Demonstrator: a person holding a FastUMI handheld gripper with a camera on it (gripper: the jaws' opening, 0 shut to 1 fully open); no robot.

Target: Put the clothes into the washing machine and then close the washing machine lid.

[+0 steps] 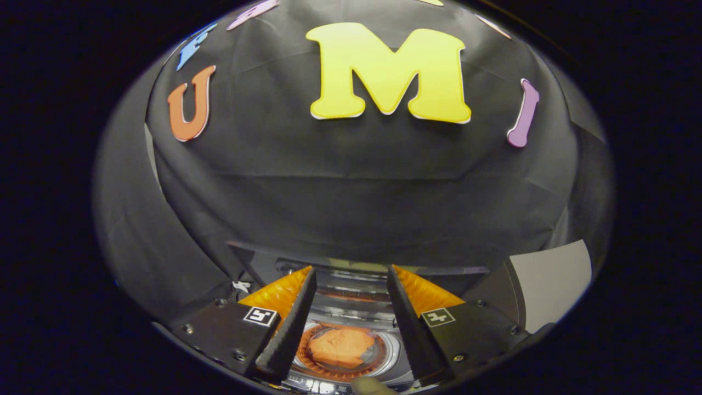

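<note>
Hovering above the washing machine (pixel 351 285), the hand-held gripper (pixel 351 307) has its fingers spread wide and holds nothing. The orange clothes (pixel 340 345) lie bunched down in the drum, straight below the gap between the fingers. The raised lid (pixel 548 280) stands beside the machine's opening, so closing it looks like the step left.

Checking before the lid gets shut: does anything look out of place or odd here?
Nothing stands out. The orange cloth lies bunched inside the drum, between the open gripper fingers, with none seen hanging over the rim.
</note>
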